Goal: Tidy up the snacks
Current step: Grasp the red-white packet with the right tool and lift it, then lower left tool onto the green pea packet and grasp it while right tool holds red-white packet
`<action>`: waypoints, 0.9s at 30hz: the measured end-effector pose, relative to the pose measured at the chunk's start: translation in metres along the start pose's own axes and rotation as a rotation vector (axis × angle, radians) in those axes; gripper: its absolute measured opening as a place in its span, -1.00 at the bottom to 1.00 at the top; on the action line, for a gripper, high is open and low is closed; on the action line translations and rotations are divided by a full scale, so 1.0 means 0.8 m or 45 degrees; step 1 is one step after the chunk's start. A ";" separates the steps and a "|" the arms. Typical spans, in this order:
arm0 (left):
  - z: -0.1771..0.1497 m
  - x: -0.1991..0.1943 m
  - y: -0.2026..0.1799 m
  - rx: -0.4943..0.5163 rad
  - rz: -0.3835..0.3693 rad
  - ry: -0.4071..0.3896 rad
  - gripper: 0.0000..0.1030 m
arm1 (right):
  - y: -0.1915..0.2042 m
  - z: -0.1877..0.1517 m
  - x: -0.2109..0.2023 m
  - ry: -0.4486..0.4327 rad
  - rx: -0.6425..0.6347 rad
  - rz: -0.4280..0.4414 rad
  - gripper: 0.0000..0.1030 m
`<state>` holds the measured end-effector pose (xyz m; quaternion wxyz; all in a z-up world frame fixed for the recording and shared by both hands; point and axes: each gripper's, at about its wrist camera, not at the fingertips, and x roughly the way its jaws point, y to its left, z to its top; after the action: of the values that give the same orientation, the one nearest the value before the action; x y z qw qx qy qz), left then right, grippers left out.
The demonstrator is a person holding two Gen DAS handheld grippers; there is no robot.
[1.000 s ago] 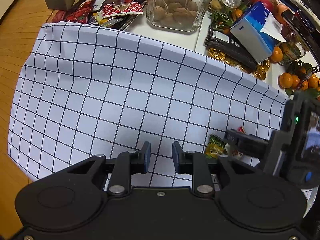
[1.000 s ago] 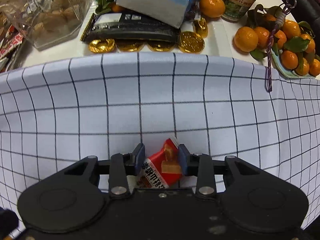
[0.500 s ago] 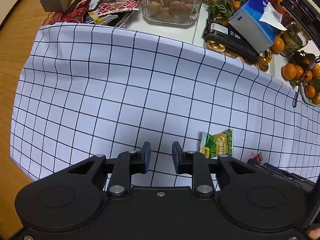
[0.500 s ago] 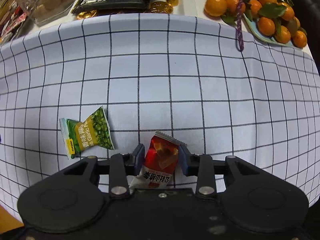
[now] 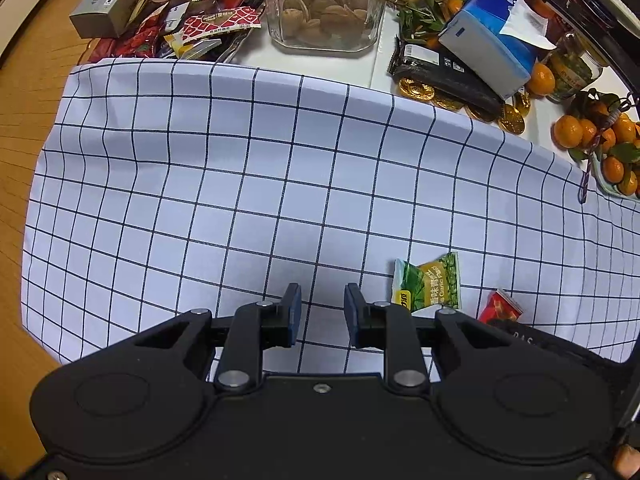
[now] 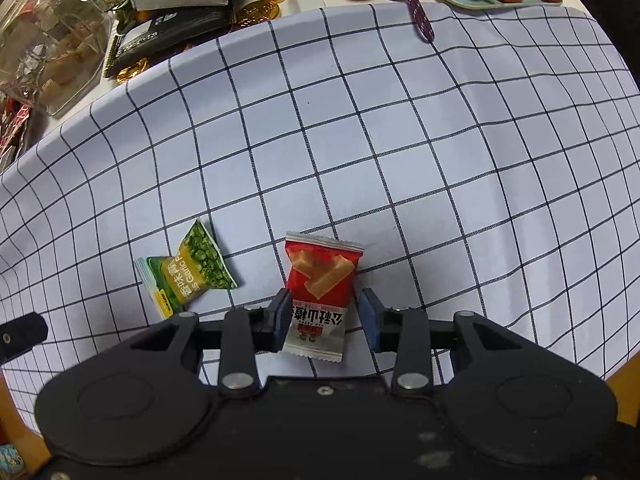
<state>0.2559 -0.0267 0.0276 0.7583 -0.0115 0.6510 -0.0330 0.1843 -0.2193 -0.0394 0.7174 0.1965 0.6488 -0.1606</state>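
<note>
Right wrist view gives the red snack packet (image 6: 319, 292) in full, flat on the checked cloth (image 6: 400, 140); left wrist view only catches its corner (image 5: 500, 307) past the black housing. Left view alone shows the glass jar (image 5: 326, 4) of walnuts, tissue box (image 5: 494, 38) and snack pile (image 5: 192, 12) beyond the cloth's far edge.

Both grippers point straight down at the cloth. Right gripper (image 6: 326, 320) straddles the red packet, jaws just been opening; right pad clear of the wrapper, left pad at its edge, no clamp. Left gripper (image 5: 322, 314) hangs with jaws part apart, nothing between.

Two packets on the cloth: one red, one green pea packet (image 6: 188, 276) just left of the red.
</note>
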 end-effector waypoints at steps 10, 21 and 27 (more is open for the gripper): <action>0.002 -0.002 0.004 -0.018 -0.017 -0.015 -0.35 | 0.014 0.014 0.034 0.029 0.073 -0.043 -0.14; -0.005 0.000 -0.021 0.116 -0.026 -0.059 -0.35 | 0.012 -0.002 0.022 0.026 -0.104 -0.076 -0.34; -0.016 0.012 -0.049 0.277 -0.017 -0.072 -0.35 | -0.014 0.001 0.003 0.076 -0.082 -0.046 -0.34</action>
<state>0.2435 -0.0657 0.0185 0.7728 0.0657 0.6219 -0.1083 0.1794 -0.2295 -0.0430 0.7007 0.1663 0.6781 -0.1467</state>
